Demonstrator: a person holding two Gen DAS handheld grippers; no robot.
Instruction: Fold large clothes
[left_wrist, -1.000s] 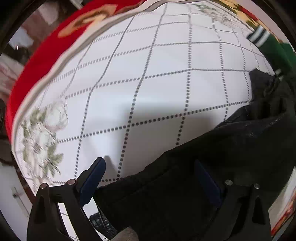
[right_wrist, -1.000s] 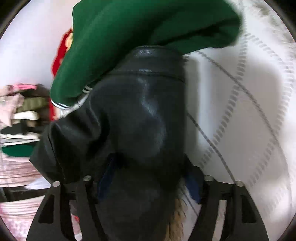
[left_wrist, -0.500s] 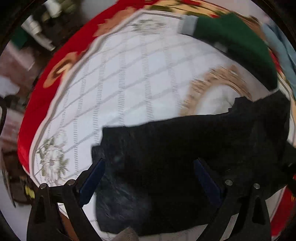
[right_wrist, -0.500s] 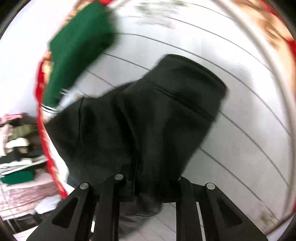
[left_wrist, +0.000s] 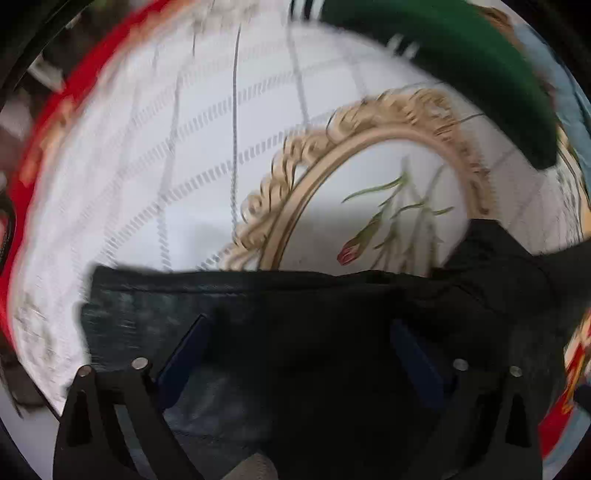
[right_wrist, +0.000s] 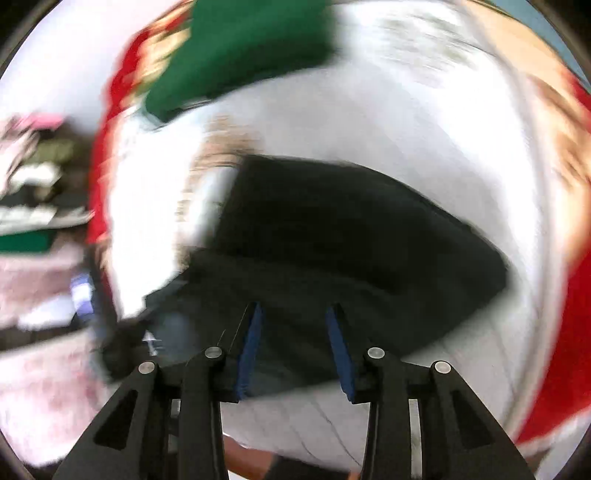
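A: The black garment (left_wrist: 332, 332) lay across the lower part of the left view, right under the left gripper (left_wrist: 299, 350). Its straight top edge ran just ahead of the fingertips, over the white patterned cloth (left_wrist: 147, 166).

B: Were the fingers on it?

A: They stood wide apart with fabric showing between and beneath them; nothing looked pinched. The risk, I thought, was closing on several layers at once, or only on the top one, which would drag the fold crooked.

B: Room on that side?

A: Plenty of bare cloth ahead and to the left. A green garment (left_wrist: 461, 74) sat far ahead to the right, well apart.

B: And the right view?

A: Very blurred. The right gripper (right_wrist: 293, 343) had a narrower gap between its blue pads (right_wrist: 251, 347), hovering at the near edge of the same garment (right_wrist: 351, 240). I couldn't see cloth gripped between them, so I took it as not holding.

B: What might go wrong there?

A: The blur suggested fast motion; a quick sweep could snag the hem and undo the fold. The green garment (right_wrist: 251, 48) lay ahead and left, and the table's edge with clutter (right_wrist: 37, 192) beyond it was close on the left, so free room was mainly ahead and right.
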